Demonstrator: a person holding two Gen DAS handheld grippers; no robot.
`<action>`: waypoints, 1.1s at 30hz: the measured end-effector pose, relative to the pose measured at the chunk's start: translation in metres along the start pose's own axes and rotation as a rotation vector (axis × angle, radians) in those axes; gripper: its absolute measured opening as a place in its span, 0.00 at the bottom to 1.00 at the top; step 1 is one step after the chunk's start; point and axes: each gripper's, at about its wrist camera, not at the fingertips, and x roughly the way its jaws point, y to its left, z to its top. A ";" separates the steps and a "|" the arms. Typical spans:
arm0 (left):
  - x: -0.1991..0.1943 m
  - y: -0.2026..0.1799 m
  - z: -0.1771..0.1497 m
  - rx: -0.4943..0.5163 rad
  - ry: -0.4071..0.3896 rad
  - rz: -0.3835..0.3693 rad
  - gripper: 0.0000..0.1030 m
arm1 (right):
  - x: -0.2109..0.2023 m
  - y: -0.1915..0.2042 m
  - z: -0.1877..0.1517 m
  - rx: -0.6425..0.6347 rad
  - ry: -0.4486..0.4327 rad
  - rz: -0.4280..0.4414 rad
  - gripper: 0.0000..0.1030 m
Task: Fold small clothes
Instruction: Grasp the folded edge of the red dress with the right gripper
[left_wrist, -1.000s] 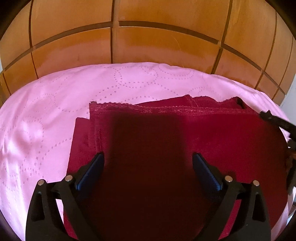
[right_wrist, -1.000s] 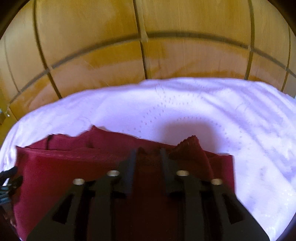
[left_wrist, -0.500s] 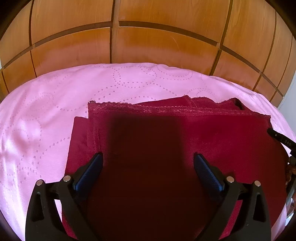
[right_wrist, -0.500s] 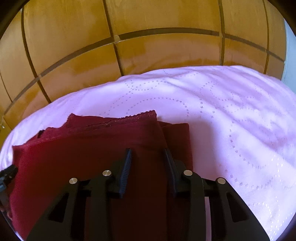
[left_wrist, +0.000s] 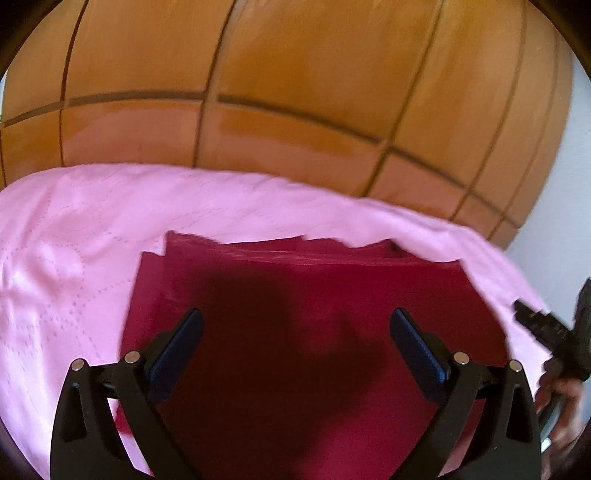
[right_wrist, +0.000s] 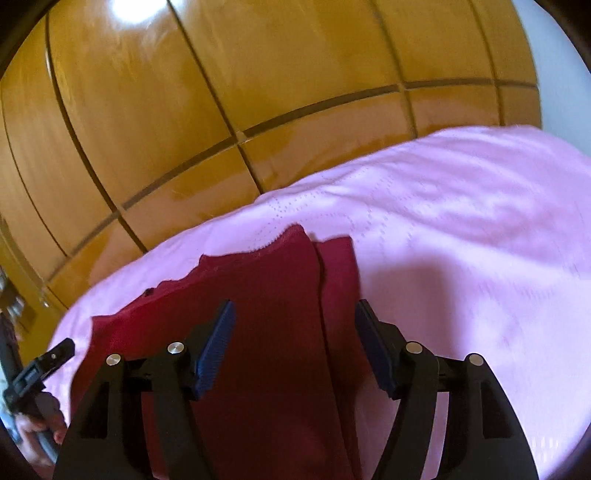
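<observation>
A dark red garment (left_wrist: 295, 288) lies folded flat on the pink bedspread (left_wrist: 74, 229), its lace-trimmed edge toward the headboard. My left gripper (left_wrist: 295, 325) hangs open and empty above the garment's near part. In the right wrist view the same garment (right_wrist: 266, 280) shows its right folded edge with a lower layer sticking out. My right gripper (right_wrist: 293, 317) is open and empty above that edge. The right gripper shows at the right rim of the left wrist view (left_wrist: 543, 325). The left gripper shows at the left rim of the right wrist view (right_wrist: 40, 365).
A glossy wooden panelled headboard (left_wrist: 295, 92) stands right behind the bed. A pale wall (left_wrist: 569, 221) is at the far right. The bedspread (right_wrist: 480, 240) stretches wide to the right of the garment.
My right gripper has opened, let go of the garment's right part after laying it over, and pulled back and up. My left gripper stayed open and lifted a little.
</observation>
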 end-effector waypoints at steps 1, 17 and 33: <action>-0.005 -0.007 -0.003 0.003 -0.006 -0.020 0.97 | -0.007 -0.003 -0.006 0.010 0.002 0.004 0.64; -0.022 -0.053 -0.071 -0.035 0.070 -0.123 0.17 | -0.050 -0.024 -0.063 0.098 0.111 0.033 0.64; 0.002 -0.058 -0.109 0.018 0.135 -0.099 0.08 | -0.043 -0.013 -0.099 0.099 0.181 0.101 0.64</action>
